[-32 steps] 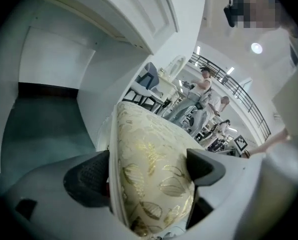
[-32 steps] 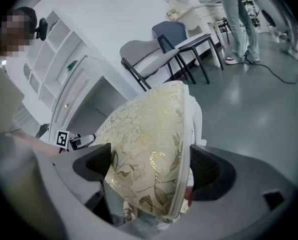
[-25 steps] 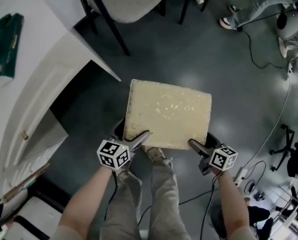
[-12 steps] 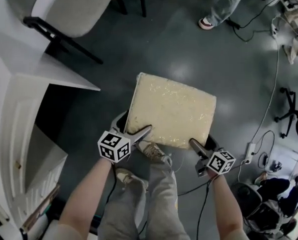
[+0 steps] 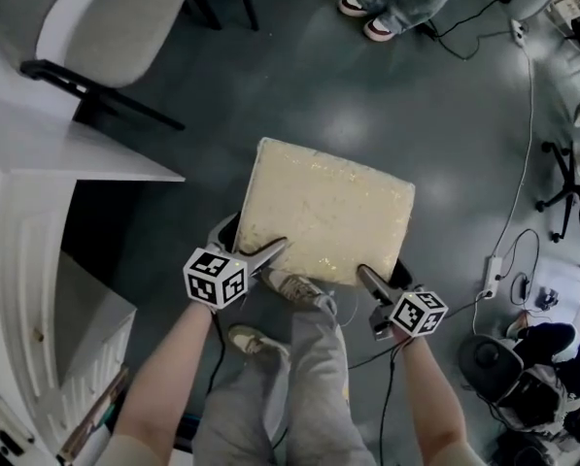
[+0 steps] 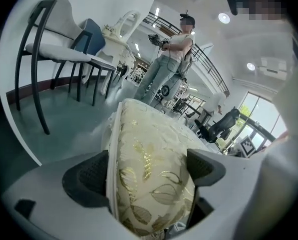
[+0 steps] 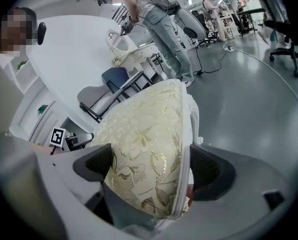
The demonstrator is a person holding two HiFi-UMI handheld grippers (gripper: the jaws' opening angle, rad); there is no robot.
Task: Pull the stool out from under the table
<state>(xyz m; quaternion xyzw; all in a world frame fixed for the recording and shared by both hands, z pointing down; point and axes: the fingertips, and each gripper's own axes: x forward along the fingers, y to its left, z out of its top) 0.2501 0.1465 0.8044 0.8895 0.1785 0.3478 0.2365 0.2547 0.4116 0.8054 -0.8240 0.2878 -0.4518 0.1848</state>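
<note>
So, head view first: the stool (image 5: 324, 216) sits out on the grey floor (image 5: 367, 105), to the right of the white table (image 5: 47, 149) and apart from its corner. You mostly see its cream padded top, tilted a bit in the frame. The left gripper (image 5: 270, 252) is clamped on the near-left corner of the seat and the right gripper (image 5: 365, 278) on the near-right corner. The person's legs and a shoe (image 5: 294, 285) are right at the near edge, between the two grippers. A grey chair (image 5: 95, 17) stands at the far left by the table, and somebody else's shoes (image 5: 367, 17) show at the far edge.

Left gripper view: the left gripper (image 6: 146, 174) has both dark pads (image 6: 89, 180) pressed on either side of the stool (image 6: 153, 134) cushion, so it's grasping the seat edge. You can see gold leaf patterns on the fabric. A black-framed chair (image 6: 44, 49) is off to the left, and a person (image 6: 168, 59) stands farther back.

Right gripper view: same deal, the right gripper (image 7: 151, 171) is closed tight on the stool (image 7: 144, 126) cushion, pads on both faces. The table (image 7: 74, 59) top is behind to the left, with a chair (image 7: 111, 86) next to it.
</note>
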